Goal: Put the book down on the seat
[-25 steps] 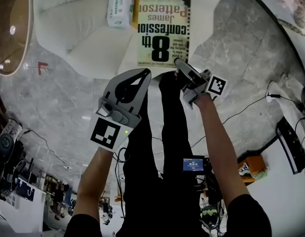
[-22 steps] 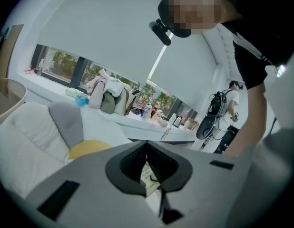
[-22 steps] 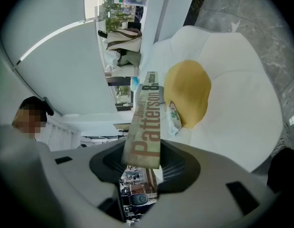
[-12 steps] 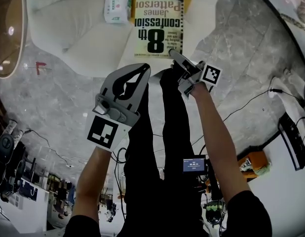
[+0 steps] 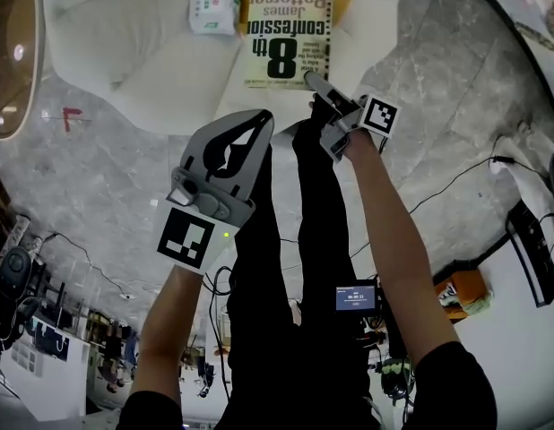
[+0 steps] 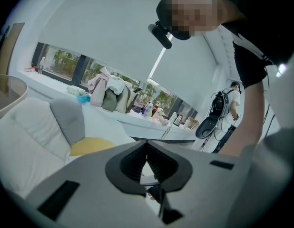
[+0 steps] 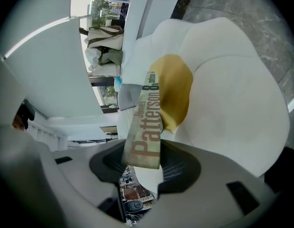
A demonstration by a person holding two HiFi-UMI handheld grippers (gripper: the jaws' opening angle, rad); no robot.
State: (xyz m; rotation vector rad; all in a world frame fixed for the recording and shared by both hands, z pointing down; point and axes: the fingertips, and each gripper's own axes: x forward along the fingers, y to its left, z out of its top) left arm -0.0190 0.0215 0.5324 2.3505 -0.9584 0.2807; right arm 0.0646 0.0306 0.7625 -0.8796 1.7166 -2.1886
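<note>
A: What is the right gripper [image 5: 311, 81] holding?
B: It is clamping the book [image 5: 289, 34], reading "James Patterson, 8th confession", over the armchair seat [image 5: 205, 74]. The left gripper [image 5: 259, 119] is hanging closed, empty.

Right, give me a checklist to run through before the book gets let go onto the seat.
1. Grip: right gripper is clamped on the edge of the book: ok.
2. Book is above the seat, partly over the yellow cushion: ok.
3. Book already rests on the seat: cannot tell.
4. Tissue pack lies beside the book, not under it: ok.
5. Left gripper is shut, empty and held back from the seat: ok.
</note>
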